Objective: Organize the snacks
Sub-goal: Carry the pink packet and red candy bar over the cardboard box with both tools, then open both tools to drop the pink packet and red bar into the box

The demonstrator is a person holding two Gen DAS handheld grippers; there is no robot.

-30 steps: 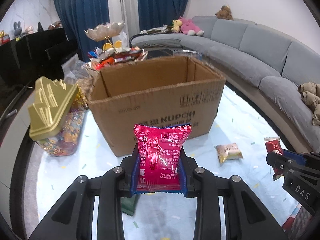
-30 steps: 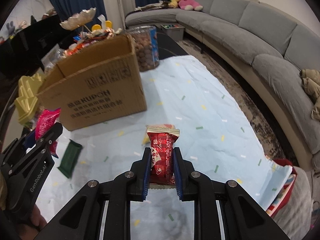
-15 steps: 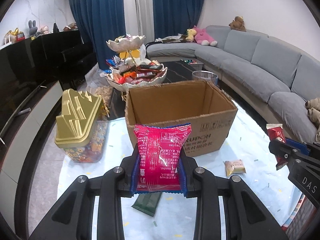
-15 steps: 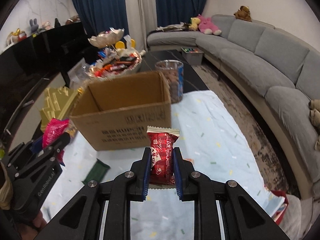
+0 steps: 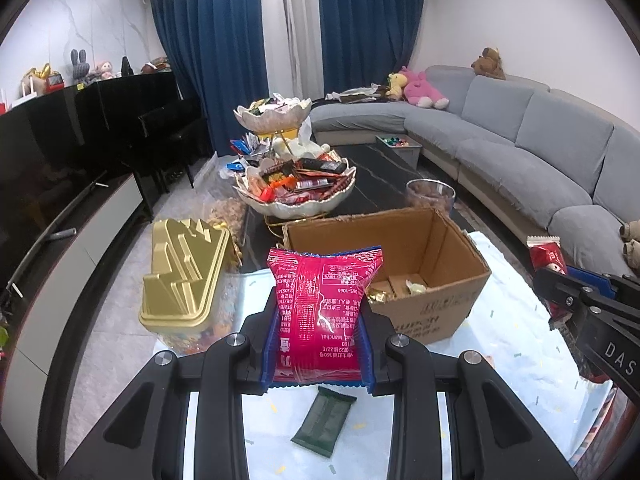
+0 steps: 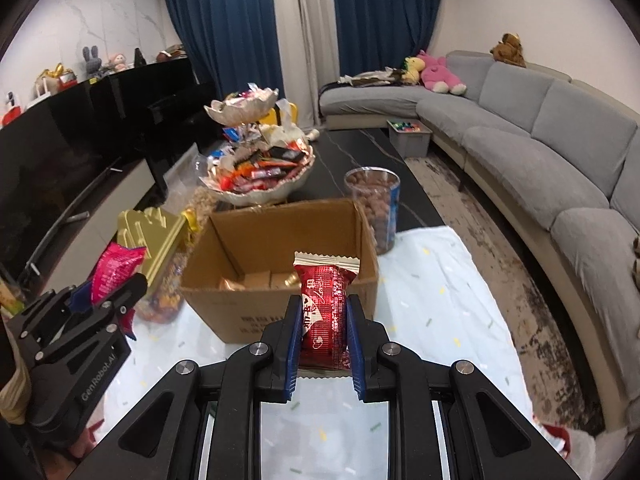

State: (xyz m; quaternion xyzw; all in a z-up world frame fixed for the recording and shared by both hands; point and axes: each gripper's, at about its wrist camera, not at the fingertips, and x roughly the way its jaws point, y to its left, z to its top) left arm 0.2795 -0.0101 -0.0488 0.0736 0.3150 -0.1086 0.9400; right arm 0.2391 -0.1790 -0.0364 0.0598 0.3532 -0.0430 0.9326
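Living room: pale blue confetti-print tablecloth [image 5: 512,332] over a low table, grey sectional sofa [image 5: 540,160] at far right. Gold-lidded candy jar [image 5: 184,280] at left, just beside the box. Left gripper [image 5: 318,344] clamped on a pink snack packet [image 5: 320,312], held upright above the cloth, in front of the box. Dark green bar [image 5: 324,426] flat on the cloth below it. Open cardboard box [image 6: 280,264] at centre, a few small wrapped items inside. Tiered shell-shaped dish [image 5: 296,184] heaped with sweets behind the box. Right gripper [image 6: 322,344] clamped on a red wrapped snack [image 6: 324,312], upright, before the box's front wall. Clear jar of brown snacks [image 6: 374,208] behind the box's right corner.
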